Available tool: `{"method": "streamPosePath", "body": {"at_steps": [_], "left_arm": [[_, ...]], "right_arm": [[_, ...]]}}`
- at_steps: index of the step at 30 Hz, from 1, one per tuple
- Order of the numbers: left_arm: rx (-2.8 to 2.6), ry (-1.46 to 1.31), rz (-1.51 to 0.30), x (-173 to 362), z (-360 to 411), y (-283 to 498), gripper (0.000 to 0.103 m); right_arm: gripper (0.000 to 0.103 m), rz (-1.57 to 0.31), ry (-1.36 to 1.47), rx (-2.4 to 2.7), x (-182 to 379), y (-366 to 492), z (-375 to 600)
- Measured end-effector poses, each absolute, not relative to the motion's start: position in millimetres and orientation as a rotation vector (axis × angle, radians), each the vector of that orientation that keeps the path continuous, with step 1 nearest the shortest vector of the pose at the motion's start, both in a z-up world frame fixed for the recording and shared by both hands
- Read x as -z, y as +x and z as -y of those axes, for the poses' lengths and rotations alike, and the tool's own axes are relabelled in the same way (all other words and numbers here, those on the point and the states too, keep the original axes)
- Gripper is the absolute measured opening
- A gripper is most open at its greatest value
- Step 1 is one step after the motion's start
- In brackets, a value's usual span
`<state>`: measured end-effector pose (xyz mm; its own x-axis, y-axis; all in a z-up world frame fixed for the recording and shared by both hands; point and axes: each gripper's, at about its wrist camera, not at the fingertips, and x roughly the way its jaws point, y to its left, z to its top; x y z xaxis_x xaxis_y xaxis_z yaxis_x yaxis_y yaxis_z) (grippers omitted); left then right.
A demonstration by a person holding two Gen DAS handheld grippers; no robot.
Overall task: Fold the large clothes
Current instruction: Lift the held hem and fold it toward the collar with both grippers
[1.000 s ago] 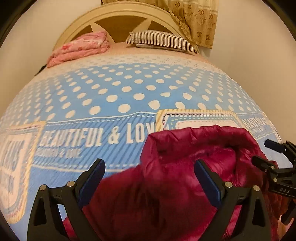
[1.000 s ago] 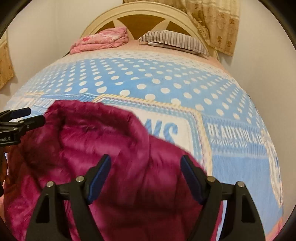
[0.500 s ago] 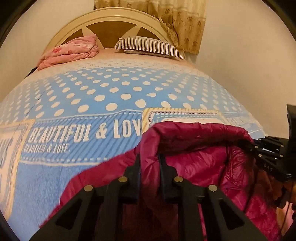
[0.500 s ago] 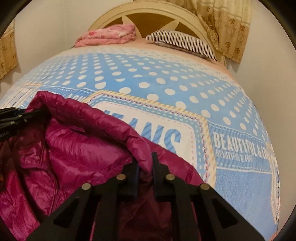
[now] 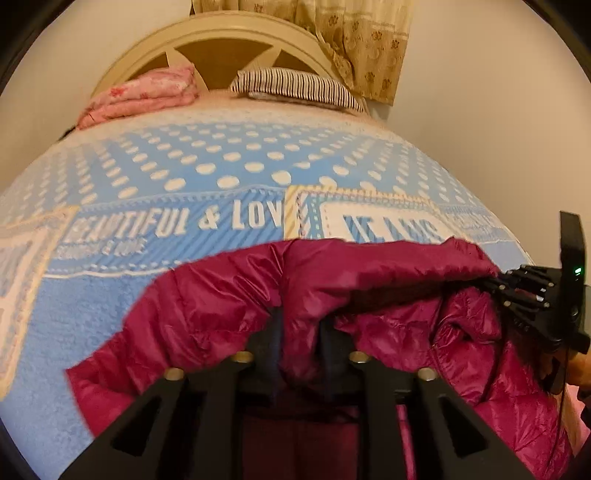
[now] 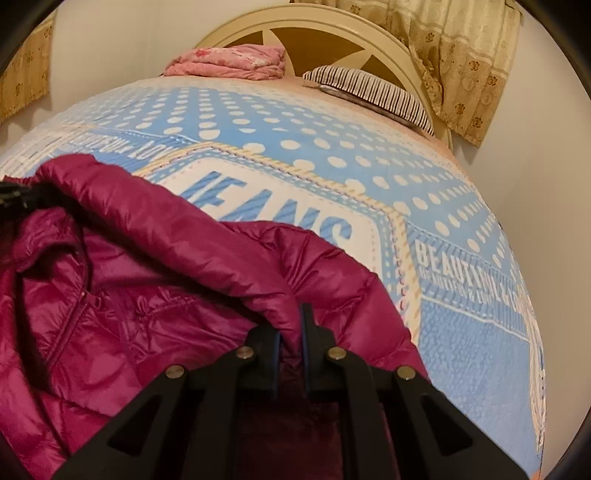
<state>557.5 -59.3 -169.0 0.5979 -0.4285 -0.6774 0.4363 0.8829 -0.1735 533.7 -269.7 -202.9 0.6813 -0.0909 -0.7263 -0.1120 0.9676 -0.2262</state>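
A magenta puffer jacket (image 5: 388, 273) lies bunched at the near end of the bed; it also fills the lower left of the right wrist view (image 6: 147, 288), where its zipper shows. My left gripper (image 5: 299, 343) is shut on a fold of the jacket's upper edge. My right gripper (image 6: 290, 332) is shut on the same edge further right. The edge hangs stretched between them above the bedspread. The right gripper also shows at the right edge of the left wrist view (image 5: 524, 291).
The bed carries a blue polka-dot bedspread (image 5: 229, 173) with lettering. At the far end are a folded pink blanket (image 5: 144, 94), a striped pillow (image 5: 295, 86) and a cream headboard (image 6: 332, 22). A wall runs along the right side; curtains (image 6: 469, 66) hang there.
Both grippers were open over the jacket a second ago. They have shut on its upper edge and lifted it, drawing it taut between them.
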Motion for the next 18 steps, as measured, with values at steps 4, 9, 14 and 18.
{"method": "streamPosePath", "body": {"at_steps": [4,9,14,18], "left_arm": [[0.518,0.013,-0.637,133.8,52.4,527.8,0.072],[0.487,-0.003,-0.564,104.1,61.5,538.2,0.078],[0.469,-0.023,-0.643,114.2,102.2,577.1,0.078],[0.395,-0.002,-0.781,160.5,109.9,581.3,0.078]], "right_arm": [[0.010,-0.819,-0.271,-0.003,206.3,532.2,269.4],[0.010,-0.815,-0.270,-0.004,211.6,531.1,270.6],[0.010,-0.790,-0.278,-0.007,211.4,525.8,269.0],[0.010,-0.777,-0.283,-0.017,209.4,520.6,272.8]]}}
